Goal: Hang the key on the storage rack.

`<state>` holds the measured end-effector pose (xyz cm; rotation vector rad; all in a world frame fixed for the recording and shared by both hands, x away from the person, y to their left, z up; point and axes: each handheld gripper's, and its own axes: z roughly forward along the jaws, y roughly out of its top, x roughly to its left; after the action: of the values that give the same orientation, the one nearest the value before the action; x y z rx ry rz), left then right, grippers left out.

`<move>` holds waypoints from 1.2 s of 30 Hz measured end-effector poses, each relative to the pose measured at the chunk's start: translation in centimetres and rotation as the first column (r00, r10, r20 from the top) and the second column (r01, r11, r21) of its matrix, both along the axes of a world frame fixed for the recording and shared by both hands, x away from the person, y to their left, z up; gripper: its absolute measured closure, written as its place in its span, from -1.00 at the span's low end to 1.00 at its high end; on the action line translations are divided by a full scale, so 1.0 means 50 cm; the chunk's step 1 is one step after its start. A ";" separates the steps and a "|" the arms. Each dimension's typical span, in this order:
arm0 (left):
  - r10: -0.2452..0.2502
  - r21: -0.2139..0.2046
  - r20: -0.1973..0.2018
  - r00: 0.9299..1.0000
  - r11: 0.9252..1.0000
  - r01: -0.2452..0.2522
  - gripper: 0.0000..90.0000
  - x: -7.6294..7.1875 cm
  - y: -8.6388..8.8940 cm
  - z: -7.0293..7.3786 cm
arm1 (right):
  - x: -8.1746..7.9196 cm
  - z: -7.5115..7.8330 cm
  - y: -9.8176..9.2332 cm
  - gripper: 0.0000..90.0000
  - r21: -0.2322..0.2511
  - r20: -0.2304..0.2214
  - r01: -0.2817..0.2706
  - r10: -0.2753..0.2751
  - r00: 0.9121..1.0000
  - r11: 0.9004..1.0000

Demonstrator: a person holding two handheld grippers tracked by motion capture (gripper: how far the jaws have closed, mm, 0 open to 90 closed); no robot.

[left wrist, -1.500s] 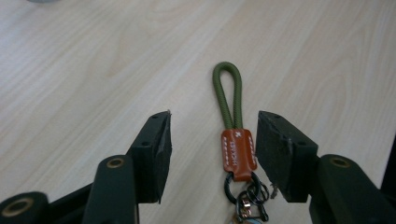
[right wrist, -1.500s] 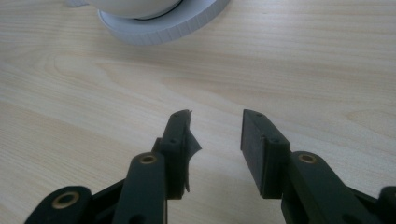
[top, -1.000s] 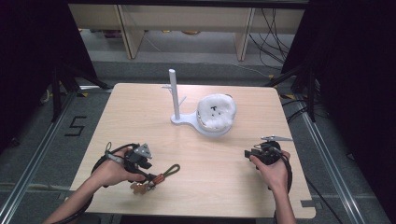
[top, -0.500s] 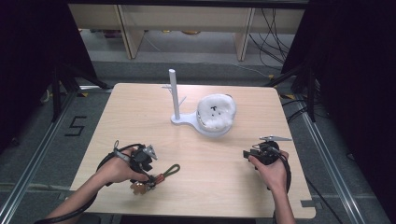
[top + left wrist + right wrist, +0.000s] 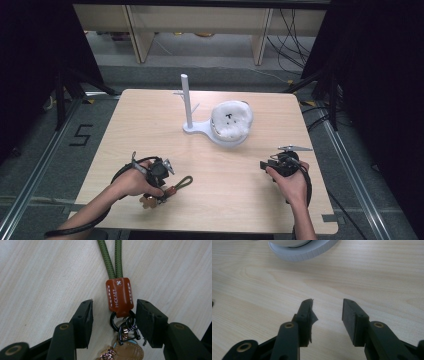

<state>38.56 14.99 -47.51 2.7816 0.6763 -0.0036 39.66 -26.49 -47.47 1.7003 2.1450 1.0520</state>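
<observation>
Keychain point(image 5: 119, 296) with an orange-brown leather tab and a green cord loop lies flat on the light wooden desk point(image 5: 235, 200), near the front left part of it in the high view point(image 5: 167, 189). In the left gripper view the tab carries white stitching and pale lettering, the two strands of green cord point(image 5: 112, 257) run away from the camera, and a cluster of dark metal rings point(image 5: 123, 326) hangs off the tab's near end, with a tan round charm point(image 5: 128, 352) below them.

The left gripper point(image 5: 113, 317), held in the person's left hand point(image 5: 131, 181), points down over the keychain. Its fingers point(image 5: 83, 320) stand apart on either side of the tab's lower end and the rings; the right one sits just beside the rings, the left one is clear of them, and neither presses on the keychain.

The right gripper point(image 5: 327, 312), in the person's right hand point(image 5: 290, 181), rests low over the front right part of the desk, well apart from the keychain. Its fingers point(image 5: 353, 317) are apart with bare wood between them.

Farther back, near the desk's middle, stands a white stand point(image 5: 188, 107) with an upright post, and a white fluffy round thing point(image 5: 230, 120) lies on its base.
</observation>
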 end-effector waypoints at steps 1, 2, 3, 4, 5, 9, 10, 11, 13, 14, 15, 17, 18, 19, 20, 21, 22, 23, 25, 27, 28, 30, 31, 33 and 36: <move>0.000 0.007 0.000 1.000 1.000 0.000 0.06 0.001 -0.001 -0.002 | 0.001 -0.001 -0.001 0.36 0.000 0.012 -0.012 0.012 1.000 1.000; -0.005 0.014 0.003 1.000 1.000 0.005 0.06 0.002 -0.001 -0.002 | 0.001 -0.002 -0.002 0.36 0.001 0.009 -0.010 0.010 1.000 1.000; 0.004 0.010 0.001 1.000 1.000 -0.004 0.06 0.001 -0.002 -0.004 | 0.000 -0.001 -0.002 0.36 -0.002 0.001 -0.009 0.009 1.000 1.000; 0.000 0.012 -0.001 1.000 1.000 0.000 0.07 0.002 -0.003 -0.004 | 0.001 -0.001 -0.003 0.36 -0.002 0.005 -0.011 0.011 1.000 1.000; -0.018 0.028 -0.004 1.000 0.999 0.019 0.07 0.004 -0.003 -0.003 | 0.001 -0.001 -0.002 0.36 0.001 0.000 -0.004 0.004 1.000 1.000; -0.009 0.022 -0.007 1.000 1.000 0.009 0.08 0.004 -0.009 -0.005 | 0.000 -0.001 -0.002 0.35 0.005 -0.002 -0.008 0.008 1.000 1.000; -0.024 0.037 -0.009 1.000 0.999 0.024 0.08 0.005 -0.009 -0.003 | 0.000 -0.001 -0.002 0.35 0.005 -0.002 -0.008 0.008 1.000 1.000; -0.025 0.037 -0.010 1.000 0.999 0.026 0.09 0.005 -0.010 -0.004 | 0.000 -0.001 -0.002 0.35 0.006 -0.002 -0.008 0.008 1.000 1.000; -0.017 0.027 -0.015 1.000 0.999 0.017 0.09 0.006 -0.011 -0.005 | 0.000 -0.001 -0.002 0.35 0.007 -0.003 -0.008 0.008 1.000 1.000; 0.000 0.015 -0.019 1.000 1.000 0.000 0.10 0.005 -0.012 -0.005 | 0.000 -0.002 -0.002 0.35 0.008 -0.005 -0.008 0.008 1.000 1.000; -0.002 0.015 -0.017 1.000 1.000 0.002 0.09 0.007 -0.012 -0.004 | 0.000 -0.002 -0.002 0.35 0.007 -0.006 -0.008 0.008 1.000 1.000; -0.005 0.020 -0.017 1.000 1.000 0.005 0.09 0.009 -0.012 0.000 | 0.000 -0.001 -0.002 0.35 0.007 -0.006 -0.009 0.009 1.000 1.000; 0.000 0.017 -0.019 1.000 1.000 0.001 0.09 0.008 -0.013 0.001 | 0.000 -0.001 -0.002 0.35 0.007 -0.006 -0.008 0.008 1.000 1.000; 0.013 0.007 -0.023 1.000 1.000 -0.013 0.09 0.007 -0.016 0.000 | 0.000 -0.001 -0.002 0.35 0.007 -0.006 -0.008 0.008 1.000 1.000; 0.011 0.006 -0.027 1.000 1.000 -0.011 0.09 0.006 -0.017 0.001 | 0.000 -0.001 -0.002 0.34 0.007 -0.006 -0.007 0.007 1.000 1.000; 0.009 0.005 -0.033 0.999 1.000 -0.009 0.08 0.006 -0.018 0.000 | 0.000 -0.001 -0.002 0.34 0.007 -0.006 -0.008 0.008 1.000 1.000; 0.013 0.007 -0.036 0.999 1.000 -0.013 0.08 0.005 -0.020 -0.002 | 0.000 -0.001 -0.002 0.34 0.007 -0.007 -0.008 0.008 1.000 1.000; 0.013 0.009 -0.041 0.999 1.000 -0.012 0.08 0.005 -0.021 -0.004 | 0.000 -0.001 -0.002 0.34 0.008 -0.008 -0.007 0.007 1.000 1.000; 0.016 0.016 -0.049 0.999 1.000 -0.015 0.09 0.005 -0.024 -0.010 | 0.003 -0.005 -0.005 0.34 -0.007 0.019 -0.022 0.022 1.000 1.000; 0.023 0.014 -0.045 0.999 1.000 -0.023 0.11 0.005 -0.025 -0.011 | 0.003 -0.006 -0.005 0.34 -0.001 0.021 -0.024 0.024 0.999 1.000; 0.029 0.014 -0.044 0.999 1.000 -0.028 0.12 0.005 -0.026 -0.012 | 0.003 -0.005 -0.005 0.34 -0.002 0.020 -0.023 0.023 1.000 1.000; 0.015 0.031 -0.038 0.999 0.999 -0.014 0.16 0.007 -0.026 -0.010 | 0.003 -0.006 -0.005 0.34 -0.001 0.025 -0.023 0.023 0.999 1.000; 0.013 0.034 -0.031 0.999 0.999 -0.012 0.20 0.007 -0.026 -0.010 | 0.003 -0.005 -0.005 0.34 0.000 0.025 -0.023 0.023 0.999 1.000; 0.014 0.043 -0.005 1.000 0.999 -0.014 0.31 0.004 -0.027 -0.011 | 0.002 -0.005 -0.005 0.34 0.001 0.023 -0.022 0.022 1.000 1.000; 0.004 0.050 0.037 0.999 0.999 -0.006 0.46 -0.003 -0.026 -0.011 | 0.002 -0.005 -0.005 0.33 0.003 0.024 -0.023 0.023 0.999 1.000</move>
<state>38.44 13.69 -48.04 2.8206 0.6841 0.0659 39.75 -26.76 -47.73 1.6599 2.1540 1.0776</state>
